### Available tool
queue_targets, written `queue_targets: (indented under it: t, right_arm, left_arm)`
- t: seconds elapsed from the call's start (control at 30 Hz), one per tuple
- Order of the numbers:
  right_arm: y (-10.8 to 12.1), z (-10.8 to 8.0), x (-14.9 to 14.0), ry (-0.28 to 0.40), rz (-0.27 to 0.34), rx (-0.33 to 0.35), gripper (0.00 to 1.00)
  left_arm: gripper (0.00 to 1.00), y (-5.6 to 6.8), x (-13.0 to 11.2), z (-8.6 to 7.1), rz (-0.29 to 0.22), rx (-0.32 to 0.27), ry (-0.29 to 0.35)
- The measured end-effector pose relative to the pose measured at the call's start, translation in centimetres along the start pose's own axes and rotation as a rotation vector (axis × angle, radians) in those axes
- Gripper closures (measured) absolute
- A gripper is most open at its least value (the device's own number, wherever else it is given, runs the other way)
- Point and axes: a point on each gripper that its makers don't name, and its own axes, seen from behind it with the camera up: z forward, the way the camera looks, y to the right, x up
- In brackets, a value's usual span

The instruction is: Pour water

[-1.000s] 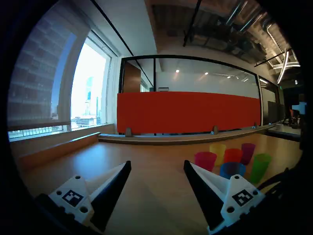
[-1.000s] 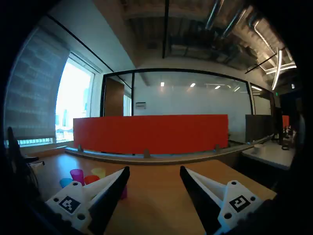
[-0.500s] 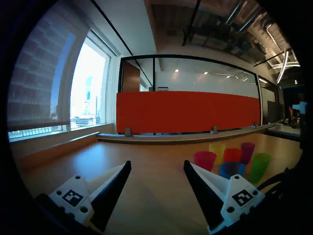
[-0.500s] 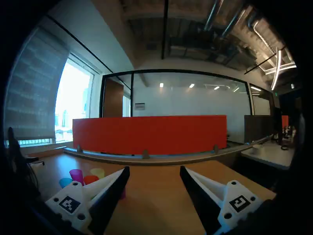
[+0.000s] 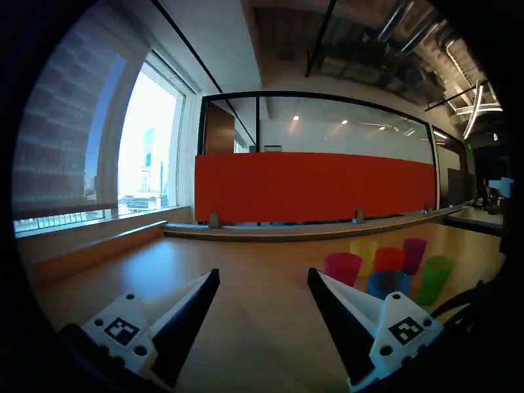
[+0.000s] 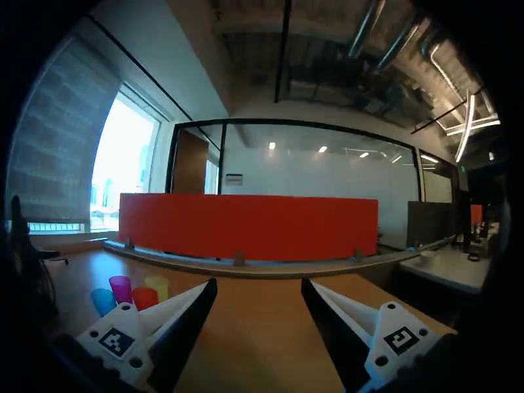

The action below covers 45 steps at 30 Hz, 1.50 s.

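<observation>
The cups (image 5: 390,260) stand in a tight bunch on the tabletop (image 5: 196,255). They are off to the right of my left claw (image 5: 263,272) and to the left of my right claw (image 6: 259,281). The pink cup (image 5: 343,267) and the blue cup (image 5: 388,283) are nearest my left claw. I think they are thin plastic: light, a bit bendy and slippery, so easy to tip. I would take one round its middle, softly, not by the rim. I cannot tell if any has water. Both claws are wide apart and hold nothing.
</observation>
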Motion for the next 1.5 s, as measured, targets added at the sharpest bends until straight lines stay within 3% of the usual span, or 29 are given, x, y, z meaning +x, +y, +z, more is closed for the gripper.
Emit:
queue_targets:
  t: [0.27,0.57,0.77,1.0,1.5]
  right_arm:
    - [0.7,1.6,-0.7,0.019,-0.041,-0.026,0.01]
    - [1.0,2.8,-2.4,0.016,0.035,-0.030,0.01]
    - [-0.2,3.0,-3.8,0.013,0.074,-0.014,0.01]
    - [-1.7,3.2,-5.5,-0.004,0.070,-0.001,0.01]
    - [-1.5,3.8,-8.3,-0.043,0.083,-0.029,0.01]
  left_arm:
    - [0.00,0.0,0.0,0.0,0.000,0.000,0.000]
    - [0.00,0.1,0.0,0.0,0.000,0.000,0.000]
    - [0.00,0.1,0.0,0.0,0.000,0.000,0.000]
    - [0.00,0.1,0.0,0.0,0.000,0.000,0.000]
    - [0.00,0.0,0.0,0.0,0.000,0.000,0.000]
